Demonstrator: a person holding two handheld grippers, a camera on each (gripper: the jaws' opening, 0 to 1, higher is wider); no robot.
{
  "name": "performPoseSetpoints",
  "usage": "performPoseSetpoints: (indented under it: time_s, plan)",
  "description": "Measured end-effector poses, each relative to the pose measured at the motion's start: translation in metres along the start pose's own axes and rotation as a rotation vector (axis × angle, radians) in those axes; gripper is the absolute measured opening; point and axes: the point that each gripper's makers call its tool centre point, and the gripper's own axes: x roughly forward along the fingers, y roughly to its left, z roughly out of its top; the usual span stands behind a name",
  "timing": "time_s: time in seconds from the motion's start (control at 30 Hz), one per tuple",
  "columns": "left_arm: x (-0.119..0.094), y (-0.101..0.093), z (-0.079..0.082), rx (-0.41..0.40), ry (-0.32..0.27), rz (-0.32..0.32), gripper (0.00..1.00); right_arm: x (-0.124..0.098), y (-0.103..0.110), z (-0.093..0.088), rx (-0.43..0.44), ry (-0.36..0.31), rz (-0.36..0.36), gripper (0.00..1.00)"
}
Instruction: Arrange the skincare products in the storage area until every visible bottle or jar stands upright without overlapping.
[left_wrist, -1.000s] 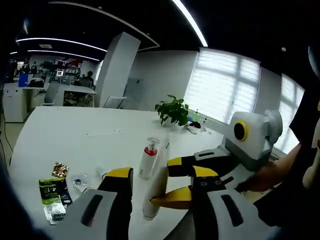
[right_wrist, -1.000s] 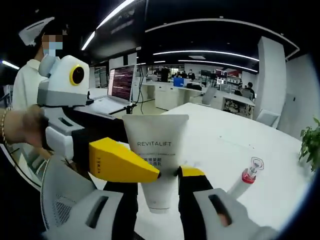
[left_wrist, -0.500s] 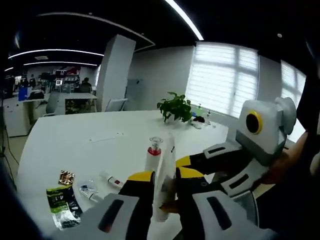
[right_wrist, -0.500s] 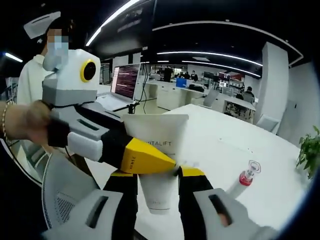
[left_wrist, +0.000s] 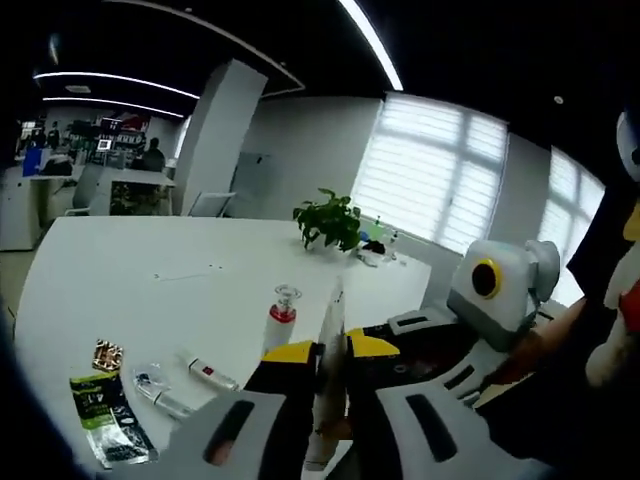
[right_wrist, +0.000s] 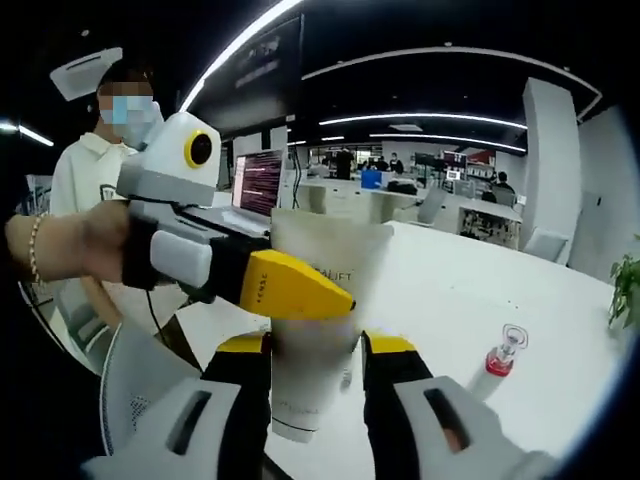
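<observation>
A white REVITALIFT tube (right_wrist: 322, 268) hangs in the air over the table edge, its flat crimped end up. My right gripper (right_wrist: 318, 345) has its jaws against the tube's lower sides, shut on it. My left gripper (left_wrist: 332, 350) is shut on the same tube (left_wrist: 331, 330), seen edge-on as a thin white strip. In the right gripper view the left gripper (right_wrist: 295, 290) comes in from the left and crosses the tube's middle. The right gripper (left_wrist: 430, 335) reaches in from the right. A small bottle (left_wrist: 280, 318) with a red collar and clear cap stands upright on the white table (left_wrist: 130, 280).
A small tube (left_wrist: 208, 371), a green sachet (left_wrist: 100, 405), a clear packet (left_wrist: 155, 390) and a brown sachet (left_wrist: 106, 354) lie on the table's near left. A potted plant (left_wrist: 325, 222) stands at the far side. A person (right_wrist: 95, 170), a laptop (right_wrist: 262, 180) and a mesh chair (right_wrist: 130, 380) are at the left.
My left gripper, open around the tube a second ago, has shut on its middle. The tube has tilted slightly, and both views have shifted with the hands.
</observation>
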Motion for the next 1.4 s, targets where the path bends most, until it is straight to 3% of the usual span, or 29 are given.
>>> performPoseSetpoints:
  time_s: [0.13,0.23,0.27,0.3,0.43,0.5,0.7,0.83,1.2,1.4]
  plan:
    - [0.0,-0.017,0.014,0.047,0.003,-0.094,0.09,-0.008,0.003,0.013,0.006,-0.064,0.104,0.37]
    - [-0.001,-0.026,0.023,0.07,0.015,-0.152,0.09,-0.013,0.007,0.014,0.001,-0.075,0.219,0.33]
    - [-0.001,-0.027,0.023,0.071,0.018,-0.16,0.09,-0.014,0.006,0.016,-0.001,-0.08,0.222,0.33]
    - [-0.001,-0.031,0.028,0.09,0.014,-0.183,0.09,-0.02,0.009,0.015,-0.005,-0.078,0.28,0.31]
    - [-0.004,-0.035,0.04,0.104,-0.004,-0.253,0.09,-0.028,0.008,0.011,-0.023,-0.058,0.351,0.29]
    - [-0.005,-0.039,0.044,0.101,-0.01,-0.289,0.09,-0.031,0.01,0.008,-0.064,-0.04,0.371,0.28]
    - [-0.005,-0.053,0.046,0.097,-0.013,-0.354,0.09,-0.036,0.02,0.013,-0.069,-0.065,0.432,0.27]
    - [-0.005,-0.059,0.045,0.1,-0.013,-0.387,0.09,-0.037,0.023,0.025,-0.042,-0.119,0.474,0.26]
    - [-0.005,-0.062,0.036,0.142,0.004,-0.414,0.12,-0.036,0.029,0.021,-0.006,-0.082,0.528,0.16]
    - [-0.002,-0.056,0.018,0.21,0.083,-0.394,0.15,-0.036,0.028,0.01,-0.039,-0.038,0.53,0.14]
